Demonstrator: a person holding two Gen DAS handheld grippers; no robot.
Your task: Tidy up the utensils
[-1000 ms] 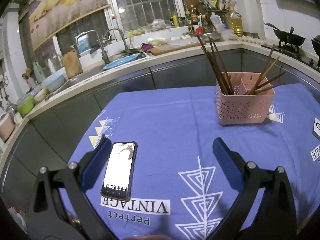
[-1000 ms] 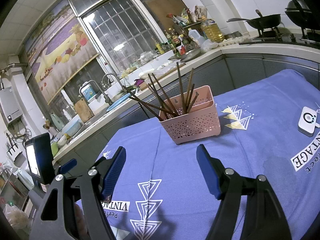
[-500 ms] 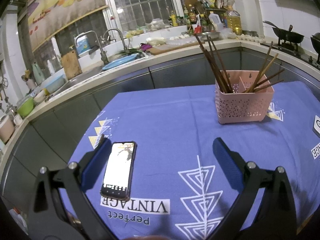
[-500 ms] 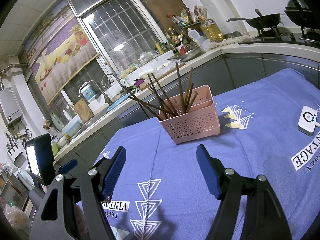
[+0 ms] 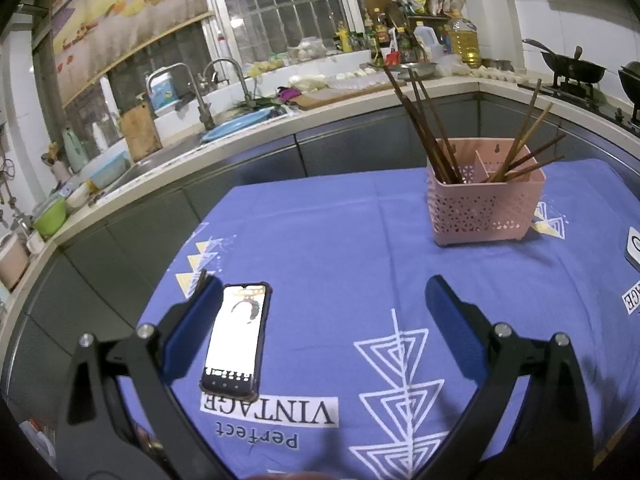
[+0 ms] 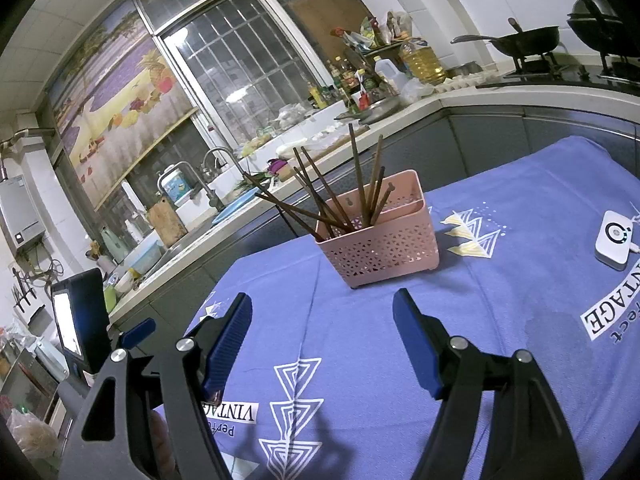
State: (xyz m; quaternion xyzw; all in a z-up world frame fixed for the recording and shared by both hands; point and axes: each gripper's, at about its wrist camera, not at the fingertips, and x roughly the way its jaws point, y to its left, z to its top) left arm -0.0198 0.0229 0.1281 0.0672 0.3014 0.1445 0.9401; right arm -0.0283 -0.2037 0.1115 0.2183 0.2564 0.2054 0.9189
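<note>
Kitchen counters with a sink and a wok ring a table under a blue printed cloth [image 5: 340, 240]. On that cloth, at about one o'clock in the left wrist view and twelve o'clock in the right, stands the pink perforated basket [image 5: 484, 204]. A partition splits it into two compartments. Dark chopsticks [image 5: 424, 120] lean out of the left one and lighter brown chopsticks [image 5: 528, 140] out of the right. No loose utensil shows on the cloth, so the sorting looks finished, or nearly so; anything outside these views cannot be judged.

The left gripper [image 5: 320, 320] and the right gripper [image 6: 324, 336] both hover well short of the basket, jaws spread wide and holding nothing. A lit phone [image 5: 236, 340] lies at seven o'clock, just beside the left gripper's left finger, and a small white device [image 6: 614, 240] sits at three o'clock in the right view.
</note>
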